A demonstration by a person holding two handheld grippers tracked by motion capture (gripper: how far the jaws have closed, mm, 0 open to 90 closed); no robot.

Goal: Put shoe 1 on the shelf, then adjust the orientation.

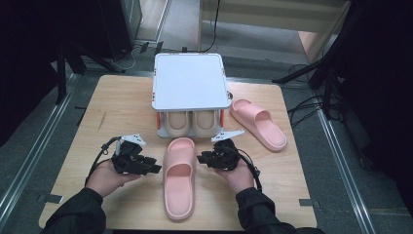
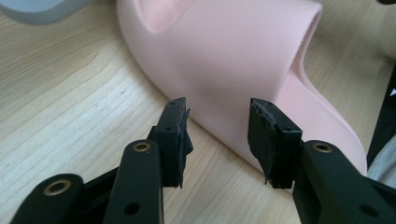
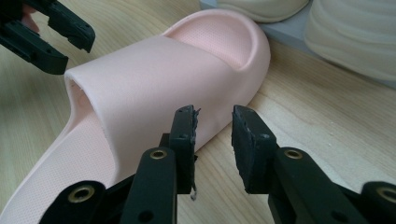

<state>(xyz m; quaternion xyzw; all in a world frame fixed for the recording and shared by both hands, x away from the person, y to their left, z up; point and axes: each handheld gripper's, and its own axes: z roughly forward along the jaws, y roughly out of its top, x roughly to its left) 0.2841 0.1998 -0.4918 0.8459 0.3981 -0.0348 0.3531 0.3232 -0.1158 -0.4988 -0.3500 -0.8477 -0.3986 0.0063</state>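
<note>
Left gripper held level just beside the left edge of the near pink slipper, jaws apart, nothing clamped. In the left gripper view, gap between the pads plain, slipper lying just beyond the tips, strap side toward the camera; no pad pressing on it. Whether the tips brush the foam, cannot tell.

Right gripper level on the other side of the same slipper, jaws likewise apart and empty. In the right gripper view, narrower gap than on the left, tips close to the slipper's side edge, not clamped on it. Left gripper also seen there across the strap, jaws apart.

Slipper flat on the wooden table, sole down, toe toward the rack, heel toward the person, between the two hands.

Low white rack with a flat top at the far middle of the table; on its lower shelf, a pair of cream slippers side by side, toes outward. Same pair in the right gripper view, just past the pink toe.

Second pink slipper on the table right of the rack, angled, well apart from both grippers.

No readable writing or label anywhere.
</note>
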